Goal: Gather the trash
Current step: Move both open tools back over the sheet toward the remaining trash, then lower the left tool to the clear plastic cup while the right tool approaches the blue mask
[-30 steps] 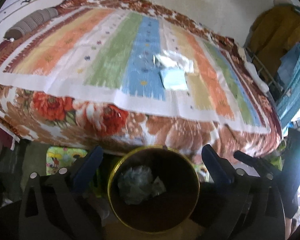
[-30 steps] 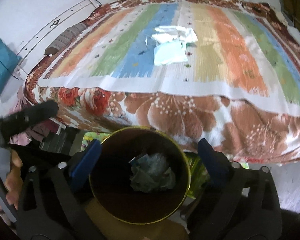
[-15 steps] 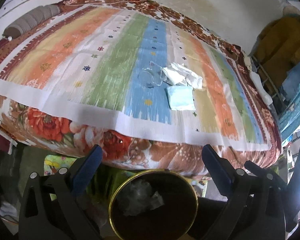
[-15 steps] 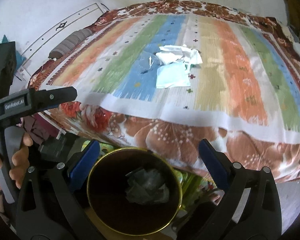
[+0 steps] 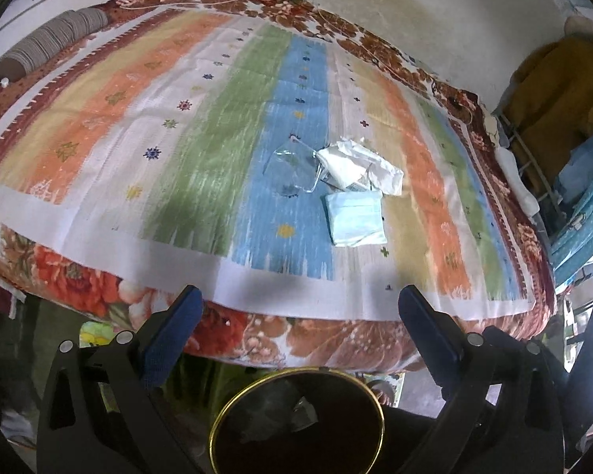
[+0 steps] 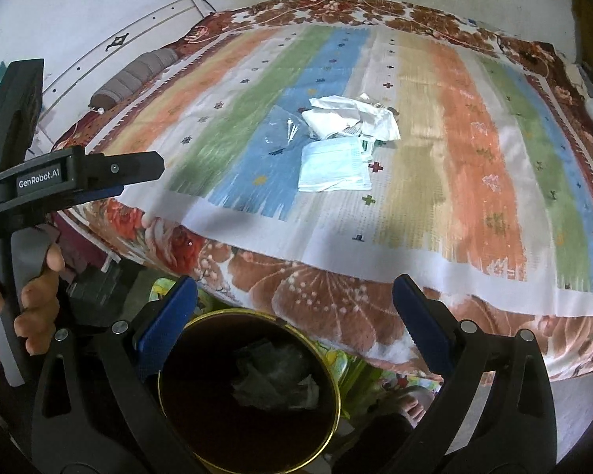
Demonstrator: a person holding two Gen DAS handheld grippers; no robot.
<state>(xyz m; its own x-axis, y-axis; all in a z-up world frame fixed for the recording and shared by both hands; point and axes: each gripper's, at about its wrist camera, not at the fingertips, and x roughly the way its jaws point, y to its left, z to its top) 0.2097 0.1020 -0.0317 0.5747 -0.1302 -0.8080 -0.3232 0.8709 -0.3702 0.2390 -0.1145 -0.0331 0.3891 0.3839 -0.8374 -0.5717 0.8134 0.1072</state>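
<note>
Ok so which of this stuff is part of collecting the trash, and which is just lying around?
For the job:
- light blue folded paper
- crumpled white paper
- clear plastic wrapper
- gold-rimmed bin, crumpled trash already inside
- left gripper and right gripper, both open and empty

Just lying about:
- striped bedspread
- brown bolster pillow
- hanging clothes

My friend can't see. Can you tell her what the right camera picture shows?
The open right gripper hangs over a dark bin that holds some crumpled trash, facing a striped bed. A pile of white and pale blue papers lies mid-bed. The left gripper, held by a hand, shows at the left.
</note>
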